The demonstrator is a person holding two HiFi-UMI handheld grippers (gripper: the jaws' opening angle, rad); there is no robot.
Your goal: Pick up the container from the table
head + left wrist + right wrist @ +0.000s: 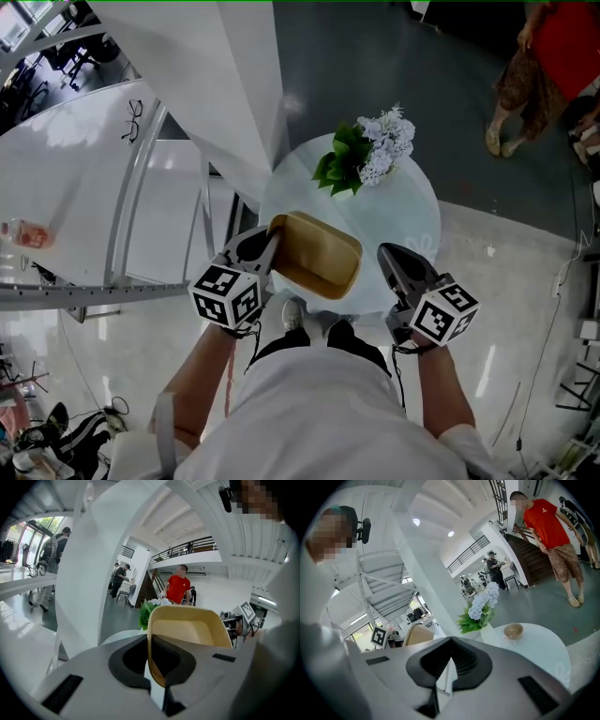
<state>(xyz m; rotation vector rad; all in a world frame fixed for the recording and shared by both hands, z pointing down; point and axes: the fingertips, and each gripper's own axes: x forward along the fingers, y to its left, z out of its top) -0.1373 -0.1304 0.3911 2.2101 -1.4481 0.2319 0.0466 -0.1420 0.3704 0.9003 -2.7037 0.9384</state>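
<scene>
The white-shirted person's (328,412) left gripper (268,247) and right gripper (390,255) bear black-and-white cubes (227,295) (444,314).

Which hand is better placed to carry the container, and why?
Left. The left tongs are shut on the container at its rim; the right tongs are shut and empty, beside it but apart from it.

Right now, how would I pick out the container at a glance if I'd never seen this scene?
Find the round white table with pale flowers at its far side. At its near left edge, the left tool grips the container by its rim. It is the only wide, tan, rounded-rectangular tub; the small bowl nearby is round.
</scene>
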